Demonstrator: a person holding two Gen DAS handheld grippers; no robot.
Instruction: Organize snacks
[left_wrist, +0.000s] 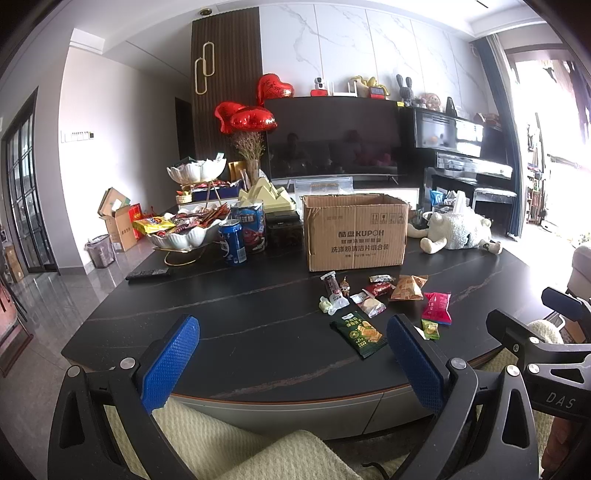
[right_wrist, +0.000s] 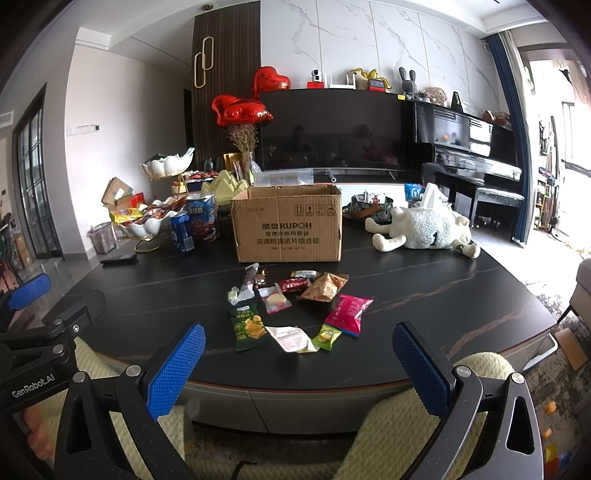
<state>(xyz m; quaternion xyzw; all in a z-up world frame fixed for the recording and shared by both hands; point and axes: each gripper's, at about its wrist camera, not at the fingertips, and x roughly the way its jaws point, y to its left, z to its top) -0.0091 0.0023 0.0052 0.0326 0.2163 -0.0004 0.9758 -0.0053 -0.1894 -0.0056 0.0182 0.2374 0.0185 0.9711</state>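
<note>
- Cardboard box (right_wrist: 288, 223): open-topped, upright on the dark table (right_wrist: 424, 295); a push from an incoming arm could shift it.
- Snack packets (right_wrist: 295, 306): loose cluster just in front of the box; thin wrappers could slide or overlap during pickup.
- Left gripper (left_wrist: 291, 363): spread wide, holding nothing, above the table's near edge.
- Right gripper (right_wrist: 299, 367): likewise spread wide, touching nothing.

Ahead of both wide-open tongs the dark table (right_wrist: 443, 295) lies bare along its near edge. Beyond, loose snack packets (right_wrist: 295, 306) are scattered, and behind them the cardboard box (right_wrist: 288, 229) blocks the way. Left of it stand cans (left_wrist: 232, 242); right, a plush sheep (right_wrist: 424, 229).
</note>
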